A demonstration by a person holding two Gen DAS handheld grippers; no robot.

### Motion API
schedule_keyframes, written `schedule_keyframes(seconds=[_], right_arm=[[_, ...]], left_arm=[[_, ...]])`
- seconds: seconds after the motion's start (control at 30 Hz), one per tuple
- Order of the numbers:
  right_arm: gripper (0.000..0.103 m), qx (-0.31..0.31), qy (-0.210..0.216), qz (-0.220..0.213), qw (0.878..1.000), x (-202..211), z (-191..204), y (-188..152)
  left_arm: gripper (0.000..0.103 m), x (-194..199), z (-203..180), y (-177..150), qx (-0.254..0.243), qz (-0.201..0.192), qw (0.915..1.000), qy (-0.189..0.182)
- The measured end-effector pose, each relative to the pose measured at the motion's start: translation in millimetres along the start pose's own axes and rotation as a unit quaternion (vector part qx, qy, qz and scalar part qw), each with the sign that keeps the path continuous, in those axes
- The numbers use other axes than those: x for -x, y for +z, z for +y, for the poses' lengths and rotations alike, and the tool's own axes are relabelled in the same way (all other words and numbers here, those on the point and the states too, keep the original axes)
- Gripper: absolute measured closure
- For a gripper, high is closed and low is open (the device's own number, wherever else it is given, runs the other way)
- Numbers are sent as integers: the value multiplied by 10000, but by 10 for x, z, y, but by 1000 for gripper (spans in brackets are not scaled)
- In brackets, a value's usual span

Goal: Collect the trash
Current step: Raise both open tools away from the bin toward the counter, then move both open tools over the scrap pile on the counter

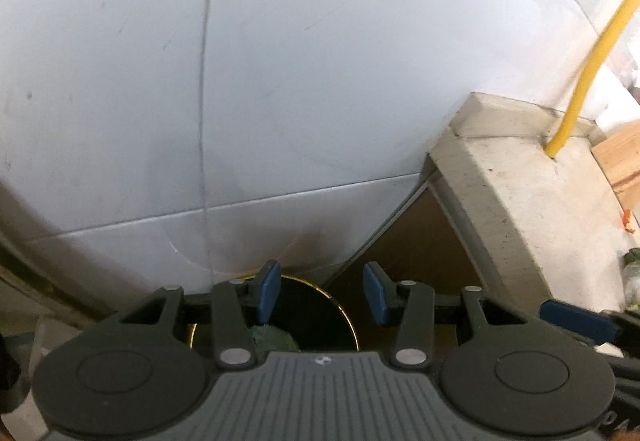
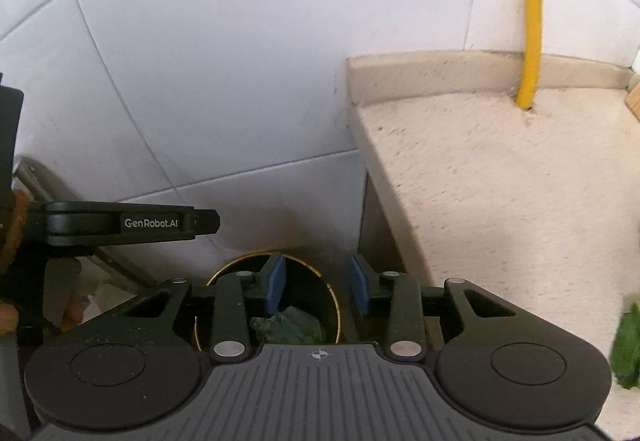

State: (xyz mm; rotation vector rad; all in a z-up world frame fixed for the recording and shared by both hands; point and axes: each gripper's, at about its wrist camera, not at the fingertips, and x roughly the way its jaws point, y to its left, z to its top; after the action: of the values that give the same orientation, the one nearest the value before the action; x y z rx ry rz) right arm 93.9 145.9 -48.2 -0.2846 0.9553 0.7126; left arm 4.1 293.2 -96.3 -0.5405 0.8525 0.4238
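A round black bin with a gold rim (image 1: 345, 311) (image 2: 335, 301) stands on the floor against the tiled wall, directly below both grippers. Crumpled greenish trash (image 1: 276, 337) (image 2: 290, 325) lies inside it. My left gripper (image 1: 322, 293) hangs above the bin's mouth, open, with nothing between its blue pads. My right gripper (image 2: 318, 285) hovers over the same bin, also open and empty. One finger (image 2: 132, 223) of the left gripper shows at the left of the right wrist view. A blue pad (image 1: 576, 321) of the right gripper shows at the right of the left wrist view.
A beige stone counter (image 1: 520, 201) (image 2: 500, 201) ends just right of the bin. A yellow pipe (image 1: 592, 61) (image 2: 534, 21) rises from it along the white tiled wall (image 1: 280, 81). A green leaf (image 2: 628, 345) lies on the counter's right side, and a wooden board (image 1: 620, 157) sits further back.
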Motion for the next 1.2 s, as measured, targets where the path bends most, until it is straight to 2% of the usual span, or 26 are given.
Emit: schedule_keyframes(seconds=[0.53,0.77,0.9,1.2], right_arm=[[53,-258,-227,-376,9987,418,-273,-65],[53,-361,-268,-525,9976,597,-411,-110],[52,-437,-308,-602,9968,689,-499,-153],[50,-641,-392,-721,9946,863,-724,-245]], left_arm=[[63,80,-211,-55,-409,-141,9980,-451],[63,194,-376,-133,-821,-235,9942,-652],[63,242,-448,-161,-910,-266,9918,-857],[62,396,-695,-224,-1221,-348,9862,-1061]])
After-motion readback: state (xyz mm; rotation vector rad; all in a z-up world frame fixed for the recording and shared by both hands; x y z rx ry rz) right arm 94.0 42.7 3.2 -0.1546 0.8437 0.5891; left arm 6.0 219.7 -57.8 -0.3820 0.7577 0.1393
